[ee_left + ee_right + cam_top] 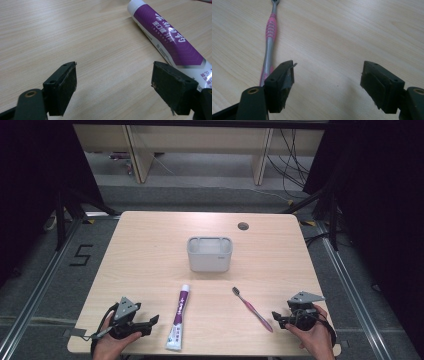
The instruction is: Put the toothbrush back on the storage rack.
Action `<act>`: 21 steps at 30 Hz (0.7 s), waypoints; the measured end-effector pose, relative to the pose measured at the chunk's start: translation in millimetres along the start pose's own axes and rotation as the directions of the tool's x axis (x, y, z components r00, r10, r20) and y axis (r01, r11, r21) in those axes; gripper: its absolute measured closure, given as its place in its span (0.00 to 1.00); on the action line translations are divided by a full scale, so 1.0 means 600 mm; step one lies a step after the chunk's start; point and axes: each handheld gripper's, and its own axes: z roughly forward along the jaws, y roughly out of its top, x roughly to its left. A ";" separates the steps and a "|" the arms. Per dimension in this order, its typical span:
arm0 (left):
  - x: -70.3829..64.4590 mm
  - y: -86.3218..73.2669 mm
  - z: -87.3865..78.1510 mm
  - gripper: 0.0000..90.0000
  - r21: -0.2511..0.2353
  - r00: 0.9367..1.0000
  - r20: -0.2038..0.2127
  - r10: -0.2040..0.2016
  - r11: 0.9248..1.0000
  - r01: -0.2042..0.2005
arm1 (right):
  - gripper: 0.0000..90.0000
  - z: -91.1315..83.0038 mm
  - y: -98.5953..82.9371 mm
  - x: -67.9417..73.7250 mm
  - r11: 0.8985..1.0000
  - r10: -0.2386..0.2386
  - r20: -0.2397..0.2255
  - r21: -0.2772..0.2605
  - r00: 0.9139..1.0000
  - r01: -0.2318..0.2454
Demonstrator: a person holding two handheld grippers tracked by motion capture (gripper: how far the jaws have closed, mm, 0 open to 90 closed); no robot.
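While both grippers rest wide open near the front edge, nothing is held yet. Landmark: the grey cup (210, 254), mid-table.

Left gripper (152, 322): front-left of the cup, jaws spread, empty. In the left gripper view the tube (170, 42) lies just beside one jaw, not between the two. From the high view, the tube (179, 317) lies in front of the cup, slightly left, cap end toward it.

Right gripper (276, 318): front-right of the cup, jaws likewise spread and empty. The brush (251, 308) lies in front of the cup, slightly right, head toward it, handle end just beside this gripper. In the right gripper view the brush (269, 42) runs past one jaw, outside the gap.

My judgement on the step: I should shift each gripper sideways until its item sits centred between the jaws, then close across the narrow width. Brush is thin and flat on the wood; I would go low and grip mid-handle. Tube body is soft; grip nearer the cap shoulder.

Surface: pale wood-grain table (150, 245), cable hole (243, 226) behind-right of the cup. Room: grey floor, a "5" mark (81, 255) far left of the cup, black drapes, cables beyond.
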 end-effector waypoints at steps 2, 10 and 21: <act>-0.001 0.000 0.000 0.22 -0.002 1.000 0.001 -0.001 1.000 0.001 | 0.33 0.000 0.000 0.002 1.000 0.008 0.013 0.004 1.000 -0.008; -0.003 0.000 0.003 0.22 -0.016 1.000 0.006 -0.012 1.000 0.012 | 0.34 -0.002 0.000 0.000 1.000 -0.028 0.011 0.001 1.000 0.028; -0.005 0.001 0.005 0.22 -0.012 1.000 0.007 -0.012 1.000 0.012 | 0.37 0.001 0.012 0.009 0.999 -0.034 -0.008 0.012 0.999 0.034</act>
